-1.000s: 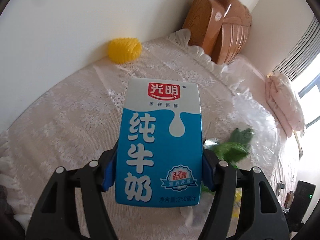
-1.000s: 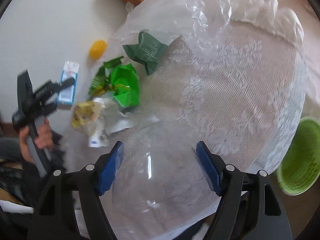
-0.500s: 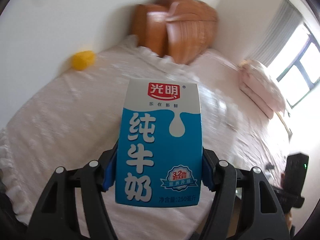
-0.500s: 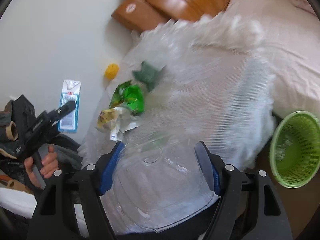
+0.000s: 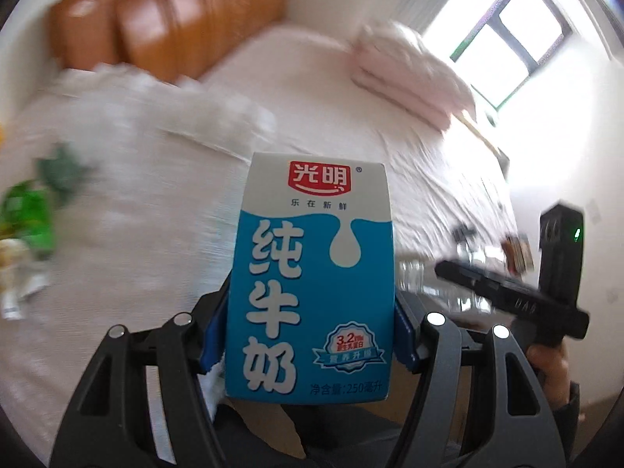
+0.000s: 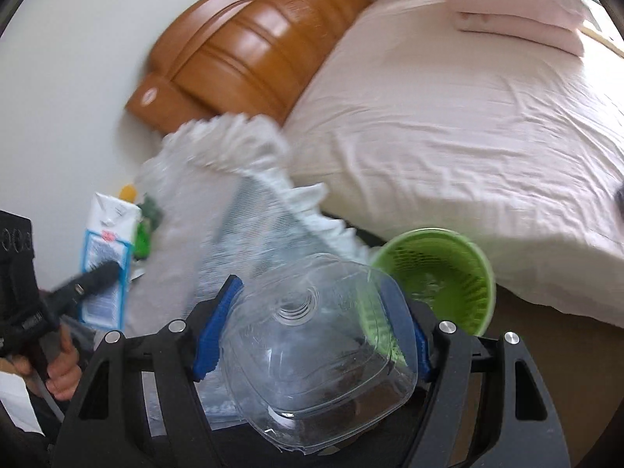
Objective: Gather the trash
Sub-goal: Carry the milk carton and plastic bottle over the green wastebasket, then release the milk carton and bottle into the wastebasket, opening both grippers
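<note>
Held upright between the blue pads of the left gripper (image 5: 308, 333): a blue-and-white milk carton (image 5: 312, 277), jaws closed flat on its two narrow sides, long axis standing up out of the jaws, printed face toward the camera. Just beyond and to the right of those jaws, blurred: the black frame of the right gripper (image 5: 511, 296).

Clamped between the blue pads of the right gripper (image 6: 310, 335): a clear, crushed plastic bottle (image 6: 316, 355), neck and mouth pointing forward, away from the jaws, along the fingers. Directly ahead and slightly right of that bottle, partly seen through it: a green mesh wastebasket (image 6: 464, 269), mouth up, on the floor beside the bed. Judged nearer to the basket: the right gripper, with the bottle's long axis already aimed toward the rim. Off to the left of those jaws: the left gripper (image 6: 97, 279) with the carton, farther from the basket.

Farther to the left, blurred on a lace-covered table (image 5: 128, 210): green wrappers (image 5: 31, 210) and pale scraps, not yet gathered. Farthest off: a pink bed (image 6: 448, 117), a folded quilt (image 6: 514, 19), an orange-brown wooden headboard (image 6: 249, 50).
</note>
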{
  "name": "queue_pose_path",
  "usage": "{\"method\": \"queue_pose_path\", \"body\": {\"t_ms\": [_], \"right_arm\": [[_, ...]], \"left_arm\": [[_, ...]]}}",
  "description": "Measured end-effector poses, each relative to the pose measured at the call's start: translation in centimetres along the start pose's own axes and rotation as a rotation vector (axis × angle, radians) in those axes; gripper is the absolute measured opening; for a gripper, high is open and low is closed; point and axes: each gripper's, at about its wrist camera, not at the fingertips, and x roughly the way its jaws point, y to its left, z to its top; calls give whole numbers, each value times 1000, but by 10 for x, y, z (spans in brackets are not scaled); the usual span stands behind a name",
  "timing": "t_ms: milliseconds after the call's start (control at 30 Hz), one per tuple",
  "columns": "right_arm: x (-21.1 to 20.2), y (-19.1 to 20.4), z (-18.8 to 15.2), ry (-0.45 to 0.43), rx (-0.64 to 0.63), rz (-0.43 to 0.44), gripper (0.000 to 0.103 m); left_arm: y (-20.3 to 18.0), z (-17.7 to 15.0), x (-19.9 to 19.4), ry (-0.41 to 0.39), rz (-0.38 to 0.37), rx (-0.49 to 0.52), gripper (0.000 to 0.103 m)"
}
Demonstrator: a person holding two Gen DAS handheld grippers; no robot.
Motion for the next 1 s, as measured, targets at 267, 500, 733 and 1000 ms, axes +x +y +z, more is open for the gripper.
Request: {"method": "queue_pose_path", "body": {"t_ms": [267, 500, 733, 1000], "right_arm": [[-14, -63, 6, -1, 36, -39, 74], [-9, -81, 8, 18, 34, -42, 74], [8, -72, 4, 42, -6, -65, 74], [72, -61, -6, 142, -11, -121, 87]], "left_arm": [[-57, -1, 112, 203, 2, 71, 73], [-66, 3, 101, 123, 86, 69, 94], [-55, 8, 62, 22, 207, 38, 95], [-41, 3, 42, 7, 250, 27, 95]]}}
